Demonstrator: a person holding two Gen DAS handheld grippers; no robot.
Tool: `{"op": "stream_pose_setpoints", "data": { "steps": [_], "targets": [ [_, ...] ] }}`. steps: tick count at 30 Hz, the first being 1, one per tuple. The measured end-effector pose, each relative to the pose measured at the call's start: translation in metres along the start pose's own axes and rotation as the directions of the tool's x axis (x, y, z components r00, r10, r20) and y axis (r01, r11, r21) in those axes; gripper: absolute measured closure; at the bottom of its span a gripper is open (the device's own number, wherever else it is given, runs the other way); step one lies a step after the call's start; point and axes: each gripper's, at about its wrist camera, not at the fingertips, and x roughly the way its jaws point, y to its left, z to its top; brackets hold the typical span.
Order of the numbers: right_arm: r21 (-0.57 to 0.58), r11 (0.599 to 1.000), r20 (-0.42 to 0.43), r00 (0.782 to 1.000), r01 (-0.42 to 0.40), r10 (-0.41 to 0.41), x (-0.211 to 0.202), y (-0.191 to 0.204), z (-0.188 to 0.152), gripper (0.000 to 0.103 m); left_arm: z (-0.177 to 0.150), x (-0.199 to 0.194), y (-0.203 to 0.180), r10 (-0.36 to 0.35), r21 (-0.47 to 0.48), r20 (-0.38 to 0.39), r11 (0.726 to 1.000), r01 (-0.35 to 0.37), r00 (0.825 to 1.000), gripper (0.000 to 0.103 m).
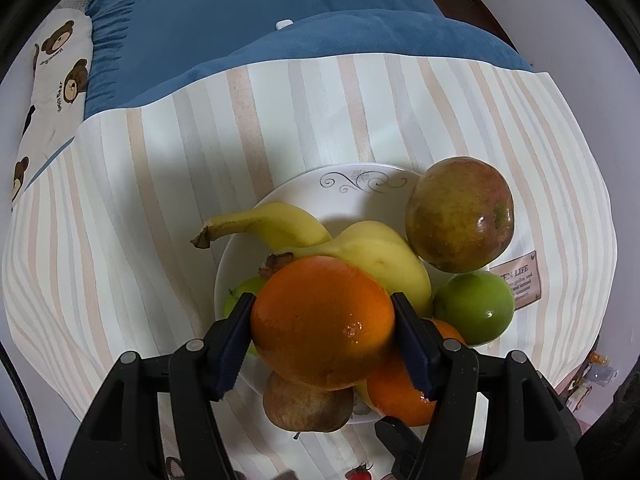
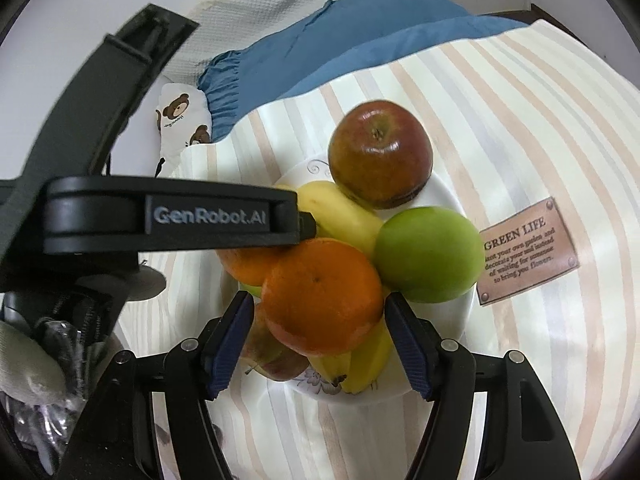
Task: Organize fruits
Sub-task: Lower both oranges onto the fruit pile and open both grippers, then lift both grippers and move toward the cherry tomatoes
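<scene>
A white plate (image 1: 360, 184) on the striped cloth carries a heap of fruit. My left gripper (image 1: 324, 308) points straight down and is shut on an orange (image 1: 320, 320), with both blue pads pressed against its sides. Under it lie two bananas (image 1: 360, 248), a red-green apple (image 1: 460, 216), a green apple (image 1: 476, 308), a second orange (image 1: 400, 392) and a brownish apple (image 1: 308, 404). In the right wrist view my right gripper (image 2: 318, 300) straddles that second orange (image 2: 320, 296), a thin gap showing at each pad. The left gripper's body (image 2: 160, 216) crosses that view's left side.
The striped cloth (image 2: 520, 120) has a sewn "GREEN LIFE" label (image 2: 528, 252) right of the plate (image 2: 452, 312). A blue blanket (image 1: 240, 20) and a bear-print pillow (image 1: 60, 64) lie at the back. A small red fruit (image 1: 362, 472) sits at the near edge.
</scene>
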Motion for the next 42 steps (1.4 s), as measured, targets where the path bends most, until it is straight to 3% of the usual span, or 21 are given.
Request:
{"op": "stream_pose_setpoints", "data": {
  "steps": [13, 21, 29, 34, 36, 42],
  "targets": [
    [-0.005, 1.000, 0.003, 1.000, -0.015, 0.015, -0.015, -0.002, 0.000, 0.031, -0.017, -0.028, 0.005, -0.062, -0.041, 0.069, 0.997, 0.065, 0.996, 0.035],
    [-0.053, 0.998, 0.015, 1.000, 0.015, -0.014, -0.050, 0.000, 0.000, 0.024, -0.051, -0.065, 0.019, -0.068, -0.086, 0.199, 0.992, 0.087, 0.978, 0.035],
    [-0.180, 0.972, 0.053, 0.989, 0.148, -0.141, -0.074, 0.016, -0.009, 0.010, -0.117, -0.093, 0.036, 0.015, -0.154, 0.342, 0.987, 0.040, 0.940, 0.029],
    [-0.256, 0.934, 0.110, 0.967, 0.249, -0.228, -0.096, 0.023, -0.022, 0.004, -0.158, -0.108, 0.034, 0.102, -0.180, 0.415, 0.983, -0.028, 0.904, 0.016],
    [-0.279, 0.919, 0.144, 0.958, 0.279, -0.247, -0.105, 0.025, -0.028, 0.003, -0.173, -0.115, 0.034, 0.122, -0.195, 0.438, 0.980, -0.038, 0.891, 0.005],
    [-0.302, 0.903, 0.202, 0.946, 0.305, -0.252, -0.140, 0.031, -0.044, 0.003, -0.209, -0.138, 0.023, 0.167, -0.218, 0.512, 0.974, -0.061, 0.843, 0.004]
  ]
}}
